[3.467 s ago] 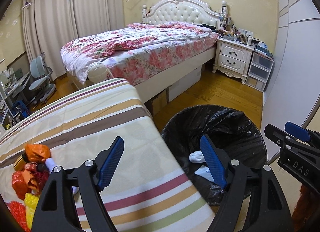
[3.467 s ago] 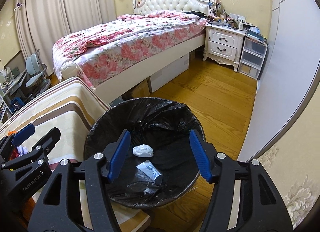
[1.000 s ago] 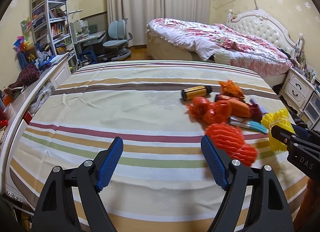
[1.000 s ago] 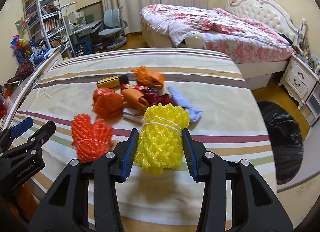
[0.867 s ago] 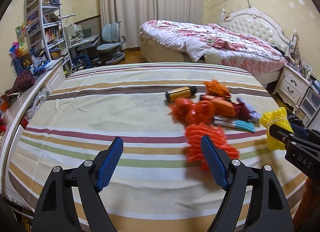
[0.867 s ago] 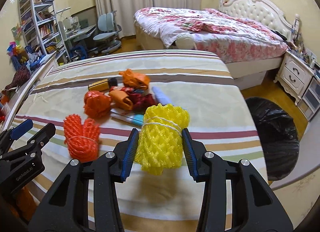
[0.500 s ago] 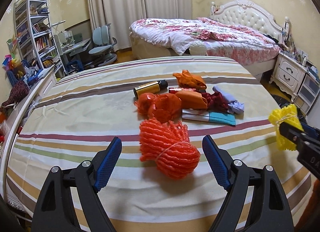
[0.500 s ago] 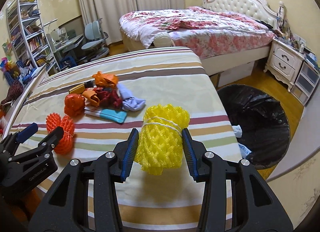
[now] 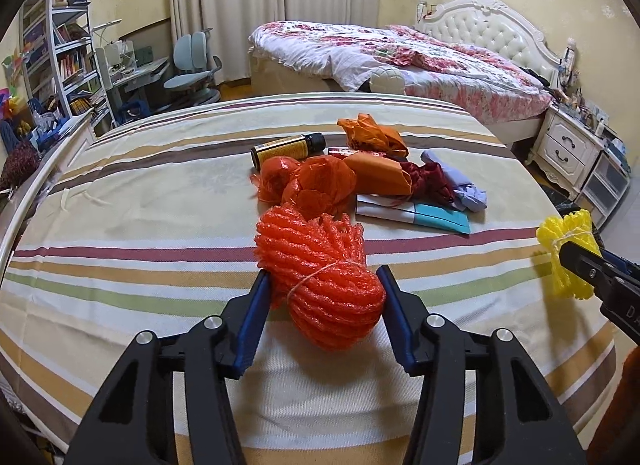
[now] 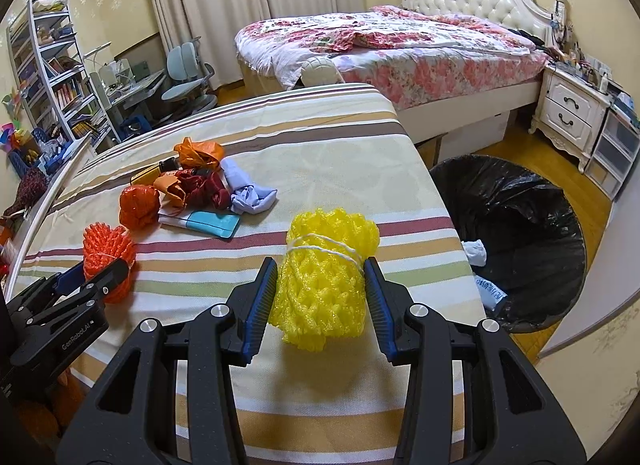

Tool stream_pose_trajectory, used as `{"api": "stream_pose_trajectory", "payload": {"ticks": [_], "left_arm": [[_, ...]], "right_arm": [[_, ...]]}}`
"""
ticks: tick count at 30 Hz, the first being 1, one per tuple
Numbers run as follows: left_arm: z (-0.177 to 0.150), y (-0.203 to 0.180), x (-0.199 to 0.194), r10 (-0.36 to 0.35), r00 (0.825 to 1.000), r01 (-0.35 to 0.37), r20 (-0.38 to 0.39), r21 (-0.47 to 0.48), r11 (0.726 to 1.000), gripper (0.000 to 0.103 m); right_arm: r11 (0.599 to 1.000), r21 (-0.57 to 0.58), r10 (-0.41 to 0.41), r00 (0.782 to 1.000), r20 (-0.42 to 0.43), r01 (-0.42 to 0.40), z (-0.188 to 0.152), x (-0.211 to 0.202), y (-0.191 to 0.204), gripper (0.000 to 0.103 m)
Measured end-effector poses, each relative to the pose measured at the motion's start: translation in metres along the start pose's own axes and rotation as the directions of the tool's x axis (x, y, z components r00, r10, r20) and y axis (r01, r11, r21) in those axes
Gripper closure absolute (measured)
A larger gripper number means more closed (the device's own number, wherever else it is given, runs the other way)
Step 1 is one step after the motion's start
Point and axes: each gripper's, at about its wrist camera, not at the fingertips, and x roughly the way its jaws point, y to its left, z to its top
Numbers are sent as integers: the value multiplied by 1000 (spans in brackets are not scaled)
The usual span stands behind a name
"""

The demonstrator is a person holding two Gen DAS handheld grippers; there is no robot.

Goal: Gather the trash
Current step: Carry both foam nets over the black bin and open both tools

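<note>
My left gripper (image 9: 324, 297) is shut on an orange foam-net bundle (image 9: 320, 273) lying on the striped table (image 9: 120, 225). My right gripper (image 10: 320, 289) is shut on a yellow foam-net bundle (image 10: 324, 277) and holds it above the table's right part. The yellow bundle also shows in the left wrist view (image 9: 564, 253). The orange bundle also shows in the right wrist view (image 10: 106, 249). A black-lined trash bin (image 10: 532, 201) stands on the floor right of the table, with white scraps (image 10: 476, 253) inside.
More trash lies mid-table: an orange plastic bag (image 9: 316, 181), a dark bottle with a yellow label (image 9: 286, 149), a teal-and-white packet (image 9: 416, 217), a lilac cloth (image 9: 460, 189), and red wrappers (image 9: 428, 181). A bed (image 10: 400, 45) and nightstand (image 10: 568, 113) stand beyond.
My left gripper moved forward and closed on the orange foam-net bundle. My right gripper, still holding the yellow bundle, swung right, bringing the trash bin closer in view.
</note>
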Motion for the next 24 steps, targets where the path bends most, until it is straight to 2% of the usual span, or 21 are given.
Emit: {"api": "stream_pose_trajectory", "payload": {"ticks": [6, 11, 18, 24], "left_arm": [[4, -8, -21, -36, 998, 35, 60, 24, 999, 52], [16, -25, -34, -86, 989, 81, 120, 49, 996, 52], [39, -67, -24, -156, 977, 141, 146, 108, 984, 52], [55, -120, -6, -226, 964, 200, 143, 175, 964, 52]], "right_arm": [[1000, 2, -8, 1000, 27, 8, 3, -8, -4, 60], [999, 5, -42, 997, 65, 42, 11, -18, -16, 60], [991, 44, -129, 986, 104, 125, 26, -25, -54, 60], [977, 83, -207, 972, 109, 198, 35, -19, -97, 60]]}}
